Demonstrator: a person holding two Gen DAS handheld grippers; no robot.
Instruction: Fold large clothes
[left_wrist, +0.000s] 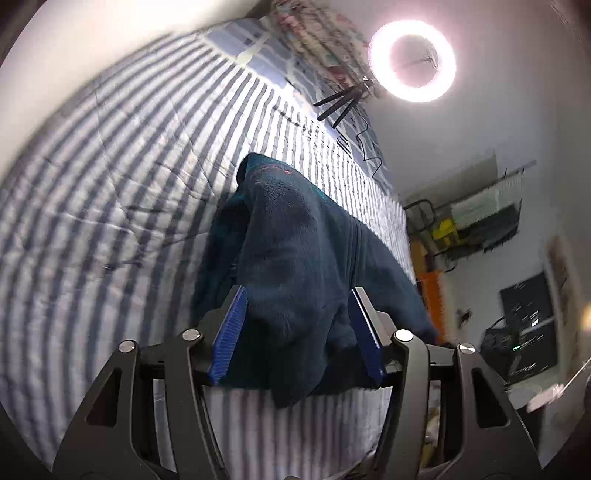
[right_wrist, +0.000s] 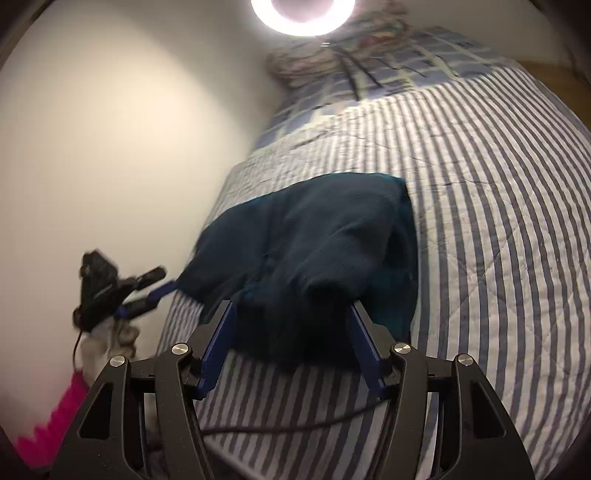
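Observation:
A dark teal fleece garment (left_wrist: 295, 240) lies bunched and partly folded on a blue-and-white striped bedspread (left_wrist: 110, 166). My left gripper (left_wrist: 297, 291) is open, with a fold of the fleece sitting loosely between its blue pads (left_wrist: 227, 332) at the garment's near end. In the right wrist view the same garment (right_wrist: 314, 229) stretches across the bedspread (right_wrist: 498, 221). My right gripper (right_wrist: 292, 304) is open too, its fingertips on either side of the garment's near edge. The left gripper (right_wrist: 162, 291) shows at that view's left, at the garment's far corner.
A lit ring light (left_wrist: 412, 61) on a small black tripod (left_wrist: 343, 103) stands at the head of the bed beside a patterned pillow (right_wrist: 306, 62). A wall (right_wrist: 110, 147) runs along one side. Shelves and clutter (left_wrist: 480, 221) fill the other. A cable (right_wrist: 295, 428) crosses the near bedspread; a pink sleeve (right_wrist: 55, 424) shows.

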